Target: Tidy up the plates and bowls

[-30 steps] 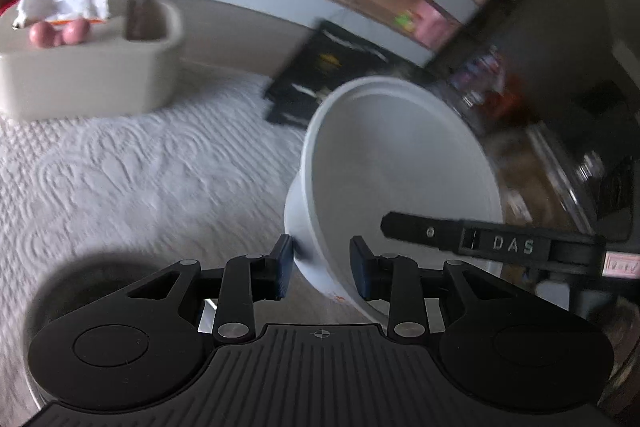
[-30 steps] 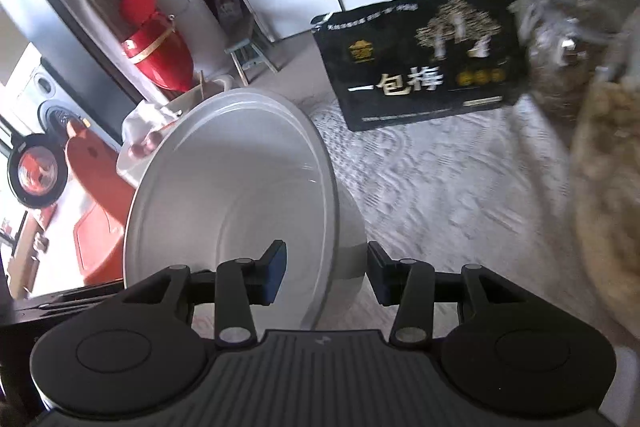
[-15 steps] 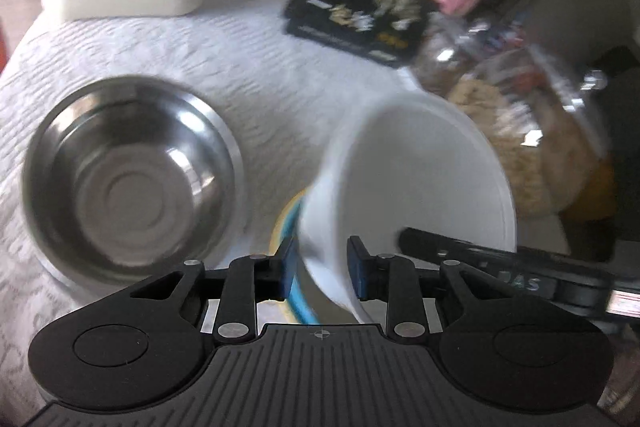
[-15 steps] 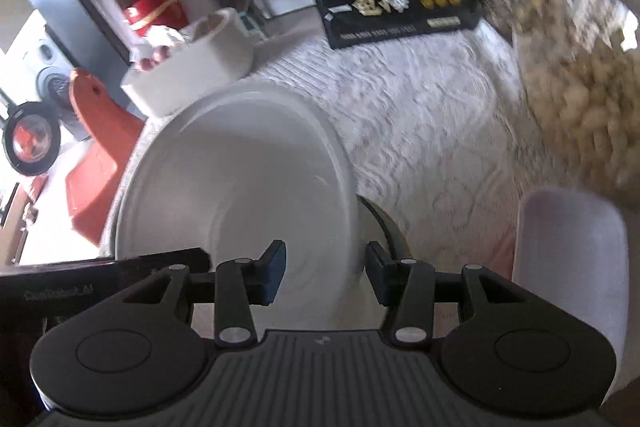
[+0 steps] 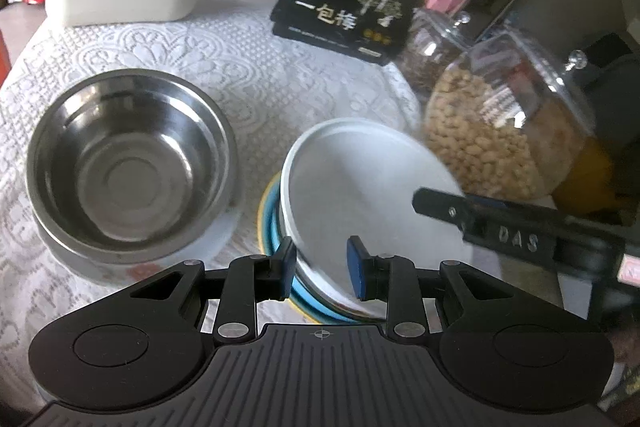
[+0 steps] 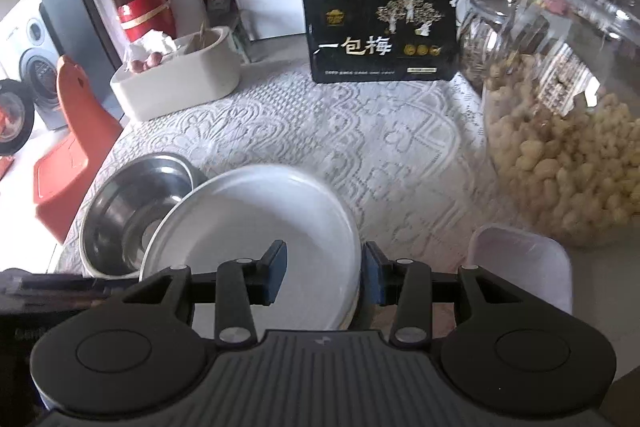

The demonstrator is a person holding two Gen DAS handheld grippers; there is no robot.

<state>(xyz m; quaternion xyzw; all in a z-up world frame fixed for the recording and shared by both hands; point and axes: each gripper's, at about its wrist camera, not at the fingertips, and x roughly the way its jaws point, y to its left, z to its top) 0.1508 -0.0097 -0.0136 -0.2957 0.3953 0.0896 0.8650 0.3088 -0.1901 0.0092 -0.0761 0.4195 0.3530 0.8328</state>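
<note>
Both grippers, left (image 5: 320, 263) and right (image 6: 323, 273), fingers clamped on opposite rims of white round bowl (image 5: 360, 195) above blue-yellow dish (image 5: 269, 223). Uneven release risks tipping bowl against steel bowl (image 5: 128, 163).

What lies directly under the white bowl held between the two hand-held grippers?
Under the white bowl, blue and yellow rims of stacked dishes show in the left wrist view. How many there are, and whether the bowl touches them, is hidden.

Black gripper (image 5: 320, 263), blue pads (image 5: 355, 263)
</note>
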